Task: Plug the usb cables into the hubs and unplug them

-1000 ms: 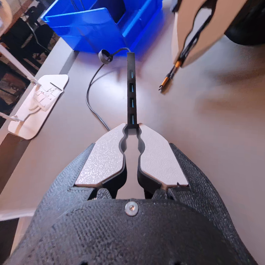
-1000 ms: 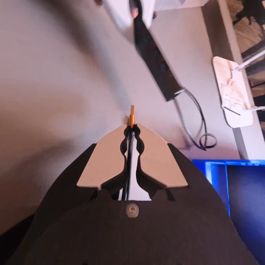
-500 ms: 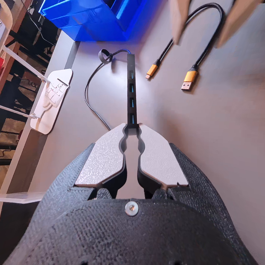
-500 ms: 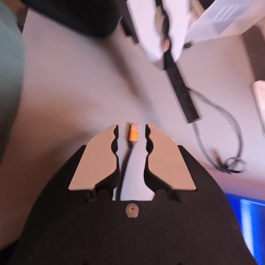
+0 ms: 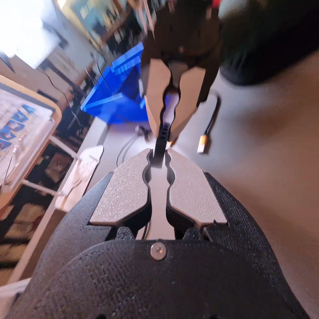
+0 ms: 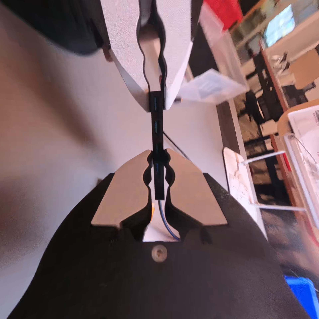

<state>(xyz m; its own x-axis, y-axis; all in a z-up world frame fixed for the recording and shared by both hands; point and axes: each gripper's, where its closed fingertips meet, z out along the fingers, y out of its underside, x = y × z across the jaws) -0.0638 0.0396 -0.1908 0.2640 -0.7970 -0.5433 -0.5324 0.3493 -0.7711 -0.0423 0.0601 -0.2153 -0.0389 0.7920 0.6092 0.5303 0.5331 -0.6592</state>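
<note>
A slim black USB hub [image 5: 161, 143] with several blue ports is held at both ends. My left gripper [image 5: 159, 151] is shut on its plain end. My right gripper [image 5: 164, 135] is closed around the end where the hub's own cable [image 6: 162, 214] leaves. In the right wrist view the hub [image 6: 157, 131] runs from my right gripper [image 6: 158, 151] up to my left gripper [image 6: 156, 107]. A black cable with an orange USB-A plug [image 5: 203, 143] lies loose on the table to the right. A bit of its other orange plug [image 6: 152, 205] shows under my right finger.
A blue bin [image 5: 117, 107] stands at the table's far end and shows in the right wrist view [image 6: 303, 296]. A white stand base [image 5: 81, 172] sits by the table's left edge. A dark bulky object [image 5: 259, 51] is at the far right. A clear plastic bag [image 6: 207, 88] lies behind my left gripper.
My right gripper let go of the orange-plug cable, which now lies on the table, moved to the hub's cable end and closed on it. My left gripper kept its hold and tilted up.
</note>
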